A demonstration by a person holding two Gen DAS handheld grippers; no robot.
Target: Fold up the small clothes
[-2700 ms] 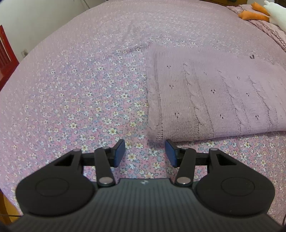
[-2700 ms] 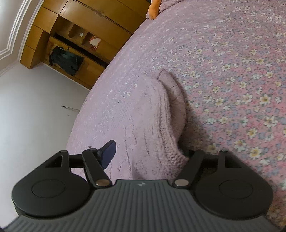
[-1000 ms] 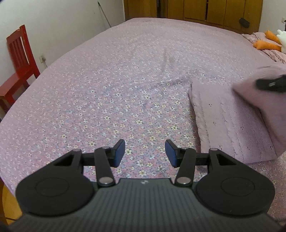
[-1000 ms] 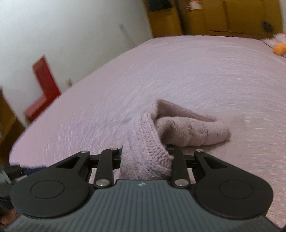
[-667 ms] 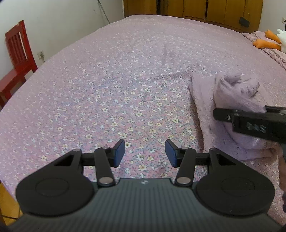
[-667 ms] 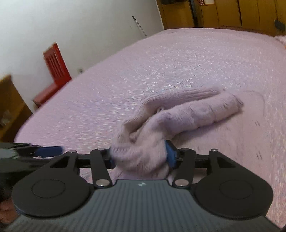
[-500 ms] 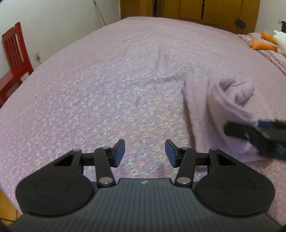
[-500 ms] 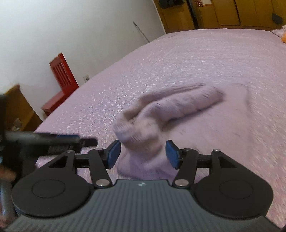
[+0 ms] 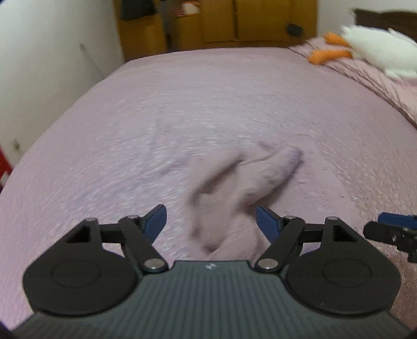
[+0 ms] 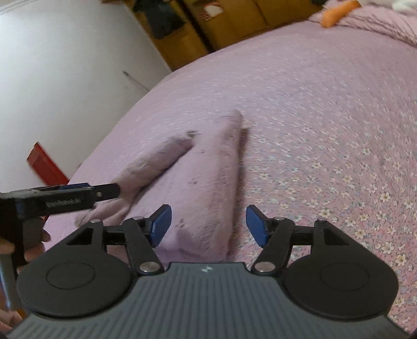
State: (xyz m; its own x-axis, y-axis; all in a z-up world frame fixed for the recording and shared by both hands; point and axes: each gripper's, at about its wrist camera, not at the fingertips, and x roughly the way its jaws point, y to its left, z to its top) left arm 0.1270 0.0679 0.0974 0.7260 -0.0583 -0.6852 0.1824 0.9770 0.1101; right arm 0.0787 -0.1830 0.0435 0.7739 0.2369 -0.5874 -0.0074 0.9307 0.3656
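A small mauve knitted sweater (image 9: 234,187) lies partly folded on the floral bedspread (image 9: 130,146), its right part turned over toward the left. It also shows in the right wrist view (image 10: 198,182). My left gripper (image 9: 211,221) is open, its blue pads on either side of the sweater's near end, not closed on it. My right gripper (image 10: 207,224) is open and empty just above the sweater's near edge. The left gripper shows from the side in the right wrist view (image 10: 78,195). The right gripper's tip shows in the left wrist view (image 9: 391,226).
A white and orange stuffed toy (image 9: 365,52) lies on the pillow end at the far right. Wooden cabinets (image 9: 221,23) stand beyond the bed. A red chair (image 10: 44,167) stands by the white wall at the left.
My right gripper has let go of the sweater part it carried over and has opened. My left gripper has moved right, over the sweater's near end. Both views are motion-blurred.
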